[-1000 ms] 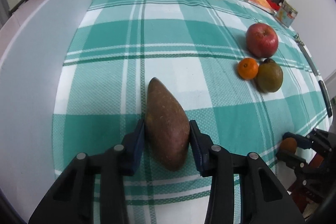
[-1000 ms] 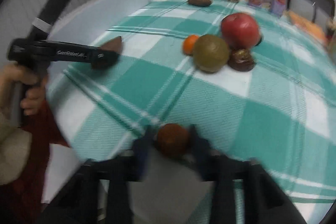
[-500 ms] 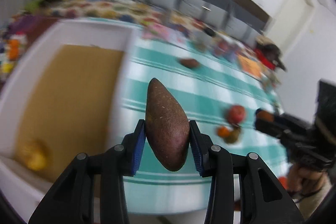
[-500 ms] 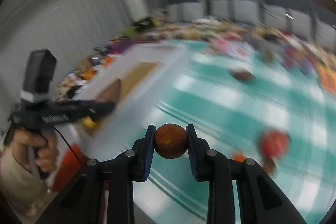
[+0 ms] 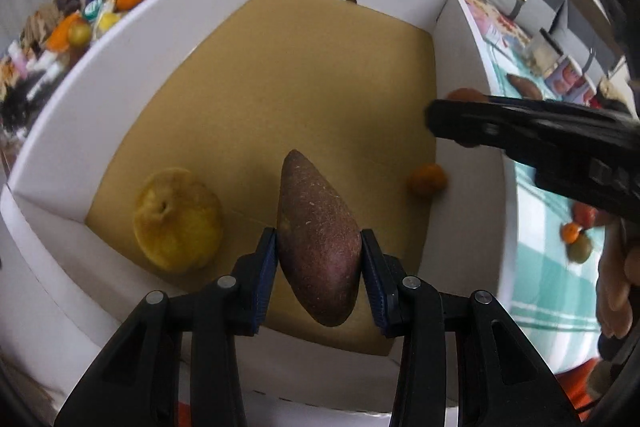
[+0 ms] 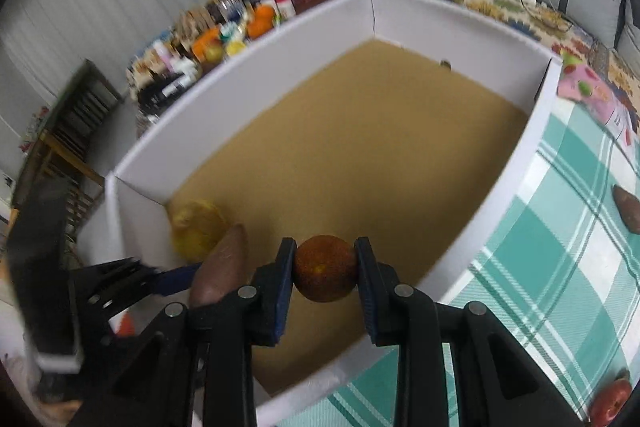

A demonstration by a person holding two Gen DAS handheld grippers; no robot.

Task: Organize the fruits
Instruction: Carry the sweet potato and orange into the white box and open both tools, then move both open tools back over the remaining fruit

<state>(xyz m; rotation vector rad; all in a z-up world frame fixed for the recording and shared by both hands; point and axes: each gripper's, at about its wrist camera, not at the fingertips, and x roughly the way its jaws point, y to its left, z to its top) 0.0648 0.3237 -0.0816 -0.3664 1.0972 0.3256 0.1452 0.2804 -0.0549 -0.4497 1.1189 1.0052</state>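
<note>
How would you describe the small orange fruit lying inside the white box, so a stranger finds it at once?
Look into the big white box with the brown cardboard floor. A large yellow fruit lies near one corner; the small orange fruit lies loose beside the opposite wall. It is the smallest, roundest, only orange piece resting on that floor.

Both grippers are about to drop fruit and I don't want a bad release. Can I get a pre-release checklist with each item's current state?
1. Left gripper grips the long brown fruit firmly: ok.
2. Right gripper has the small round brown fruit between its pads: ok.
3. Both fruits are over the white box, inside its walls: ok.
4. Cardboard floor below the long fruit is bare, between the yellow fruit and the small orange: ok.
5. Grippers apart from each other: ok.
6. Drop height low enough: cannot tell.
</note>
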